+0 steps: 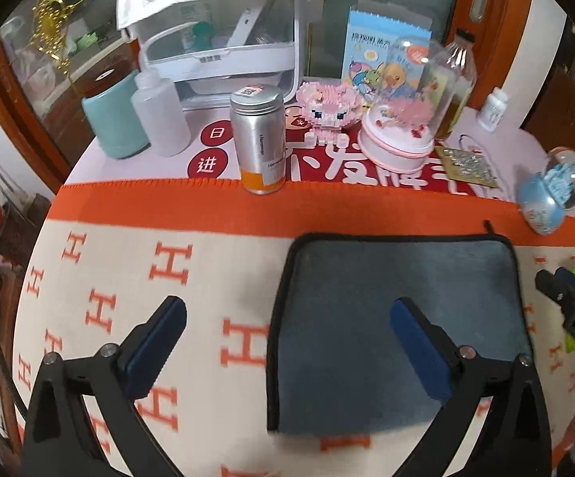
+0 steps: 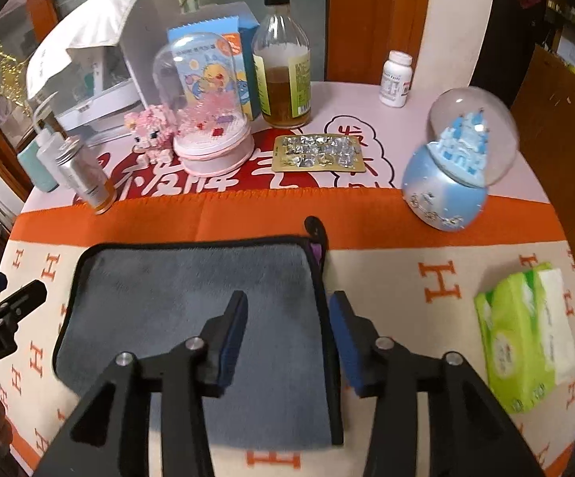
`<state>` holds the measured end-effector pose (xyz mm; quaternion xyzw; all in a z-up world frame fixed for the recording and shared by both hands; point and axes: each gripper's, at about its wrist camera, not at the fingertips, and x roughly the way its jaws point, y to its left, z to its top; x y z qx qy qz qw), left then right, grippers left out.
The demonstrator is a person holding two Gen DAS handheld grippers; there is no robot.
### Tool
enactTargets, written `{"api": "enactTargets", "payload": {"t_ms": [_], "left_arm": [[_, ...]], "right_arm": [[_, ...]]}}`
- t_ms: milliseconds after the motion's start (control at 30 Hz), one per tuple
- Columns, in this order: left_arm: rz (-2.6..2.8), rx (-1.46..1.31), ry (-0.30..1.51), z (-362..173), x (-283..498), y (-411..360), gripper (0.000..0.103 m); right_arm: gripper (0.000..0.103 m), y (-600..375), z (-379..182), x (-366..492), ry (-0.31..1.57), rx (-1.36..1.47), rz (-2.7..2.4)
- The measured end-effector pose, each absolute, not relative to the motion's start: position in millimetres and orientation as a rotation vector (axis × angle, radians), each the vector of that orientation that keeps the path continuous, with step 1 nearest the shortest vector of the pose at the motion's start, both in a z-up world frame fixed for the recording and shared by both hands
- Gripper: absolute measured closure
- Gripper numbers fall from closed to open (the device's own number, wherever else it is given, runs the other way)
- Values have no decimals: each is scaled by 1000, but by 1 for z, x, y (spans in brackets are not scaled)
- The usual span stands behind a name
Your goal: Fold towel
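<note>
Left wrist view: the left gripper point(image 1: 287, 330) fills the lower part of the frame with its jaws spread wide and nothing between them. Its right blue pad hangs over the grey towel point(image 1: 398, 330), while the left pad is over the cream blanket point(image 1: 208, 278) with orange H marks. The towel lies flat in the lower right centre, a dark-edged rectangle, with its near edge at the bottom of the frame. At the right edge the right gripper point(image 1: 573, 302) pokes in beside the towel.

In the right wrist view, the right gripper point(image 2: 287, 318) also has its jaws apart, gripping nothing; they straddle the towel's point(image 2: 192, 318) right border, the left pad above the grey cloth and the right pad above the blanket point(image 2: 406, 318). A small loop sticks up at the towel's upper right corner. To the right lies a green tissue pack point(image 2: 525, 338). Further up stand a blue snow globe point(image 2: 458, 167), a foil pill sheet point(image 2: 319, 153), a pink domed toy point(image 2: 208, 127) and a silver can point(image 2: 84, 179).
</note>
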<state>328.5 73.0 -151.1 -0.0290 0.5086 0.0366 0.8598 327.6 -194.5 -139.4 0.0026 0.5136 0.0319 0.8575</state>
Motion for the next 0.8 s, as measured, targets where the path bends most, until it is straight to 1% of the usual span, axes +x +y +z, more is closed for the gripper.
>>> {"api": "enactTargets", "payload": {"t_ms": [167,400,633,700,800], "left_arm": [[77,-64,1053,-126,292,68,1],[61,-78,999,-87,229,58,1],[57,-86,978,-60,177,52,1],[54,-89,973,-54,162,49,1],[37,-96,973,-45,139,44,1]], "right_arm": [[54,-195,-115,289,1081,24,64],[53,-201,-87,237,1067,34,74],[52,-203,-59,186,1036,30,83],[45,-203,-51,170,1019,35,97],[42,-202,-38,147,996,29,102]]}}
